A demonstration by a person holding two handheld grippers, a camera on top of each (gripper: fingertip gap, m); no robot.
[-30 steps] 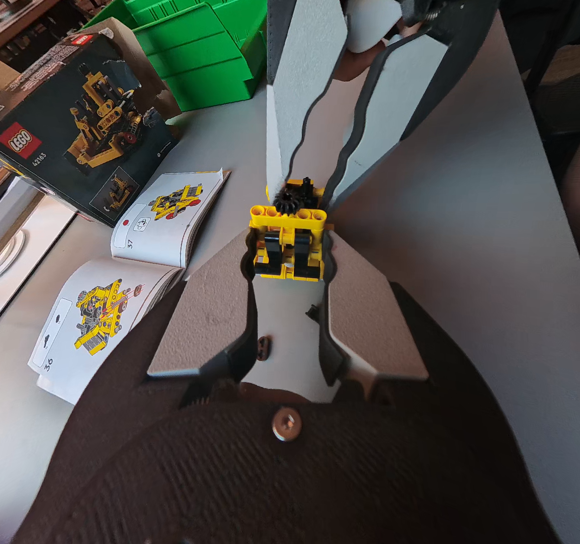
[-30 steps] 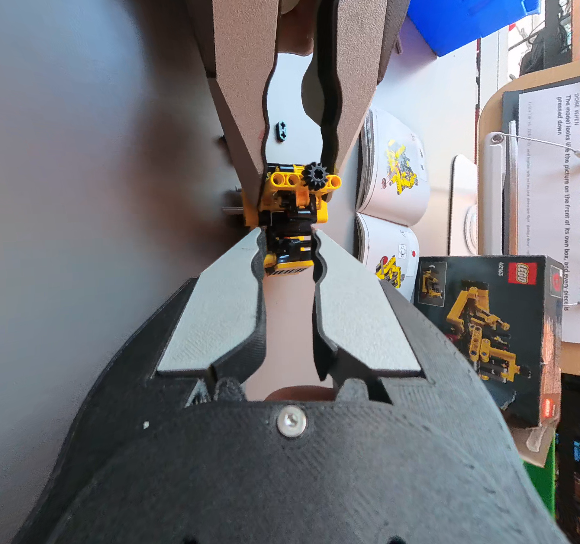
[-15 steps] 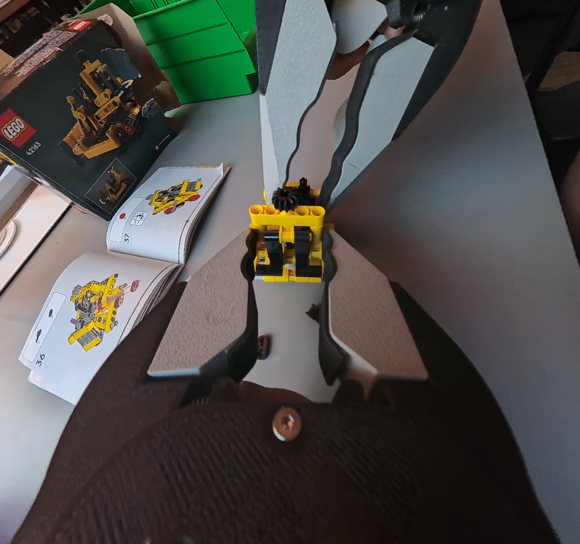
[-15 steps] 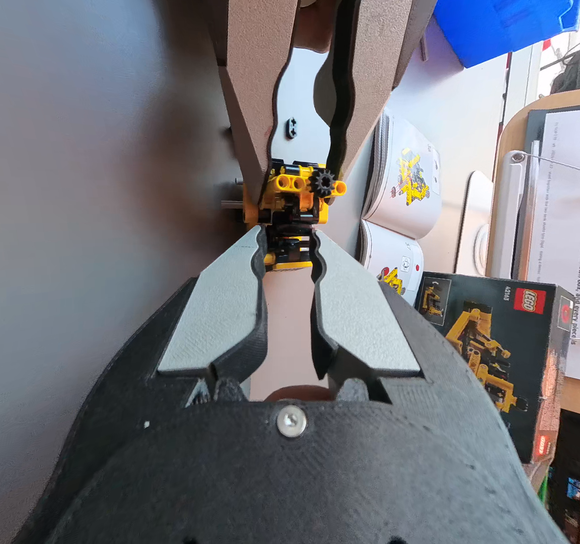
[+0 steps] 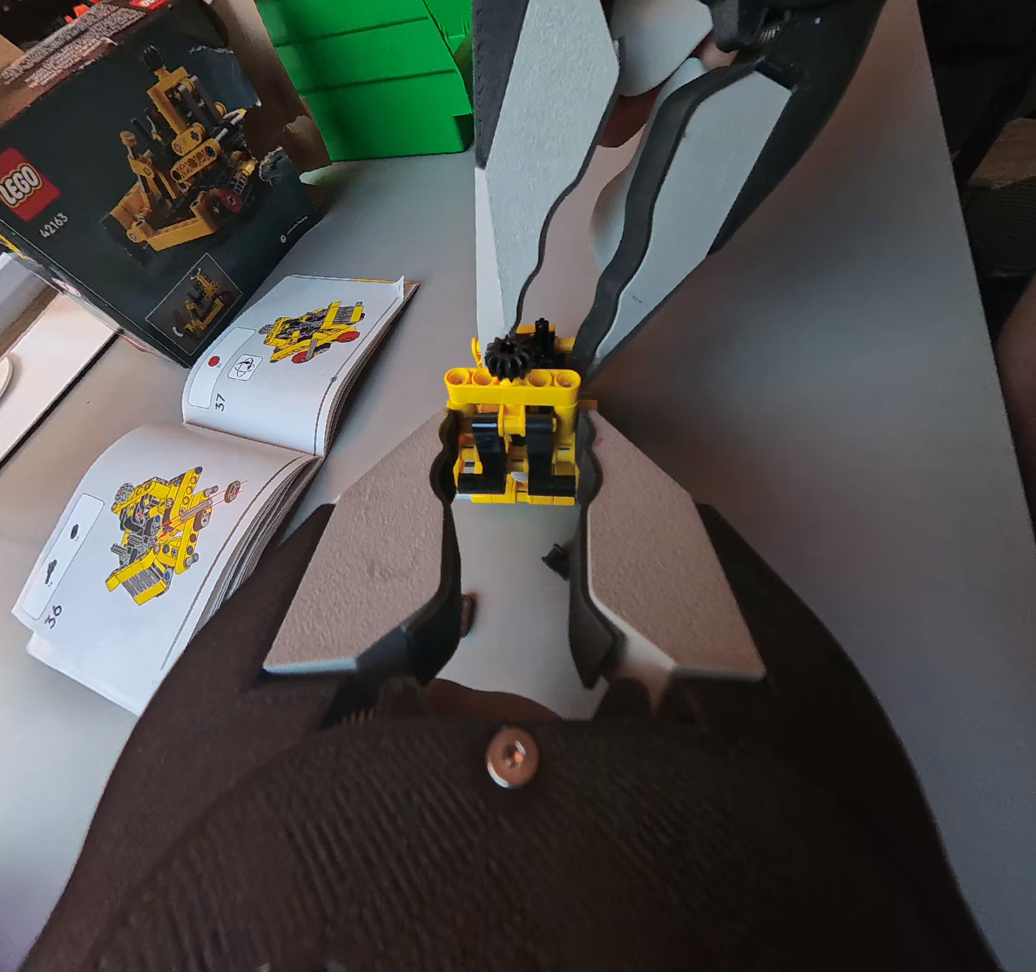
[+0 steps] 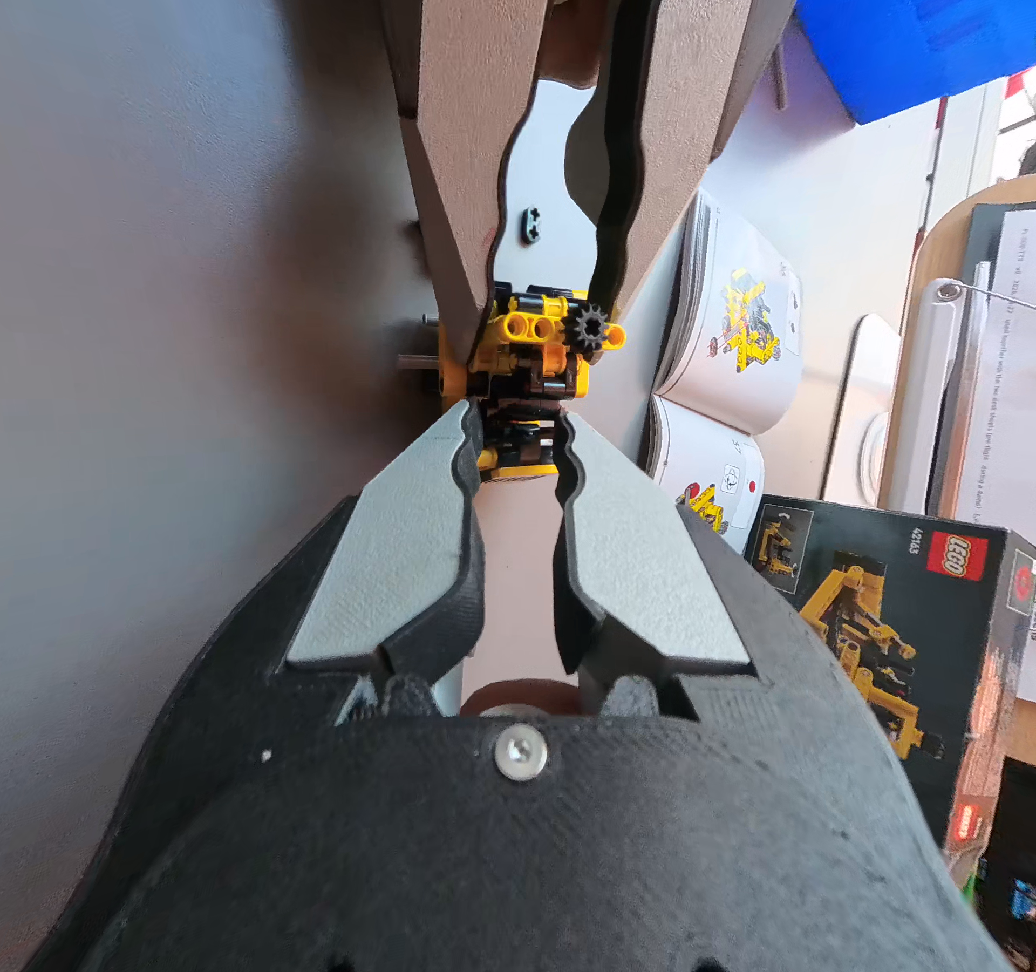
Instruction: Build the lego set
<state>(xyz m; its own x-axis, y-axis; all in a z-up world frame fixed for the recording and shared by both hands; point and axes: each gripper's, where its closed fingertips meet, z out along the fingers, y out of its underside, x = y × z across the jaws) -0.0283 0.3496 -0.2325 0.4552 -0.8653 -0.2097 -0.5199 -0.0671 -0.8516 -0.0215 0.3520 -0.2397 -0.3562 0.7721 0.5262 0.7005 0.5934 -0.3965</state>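
Left wrist view, lego model (image 5: pixel 513 429) upright (gear (image 5: pixel 503 357) topmost)

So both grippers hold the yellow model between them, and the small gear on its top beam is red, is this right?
Not quite. The gear is black, not red; the left wrist view shows it on the yellow beam. The rest holds: the left gripper and the right gripper are both shut on the yellow model.
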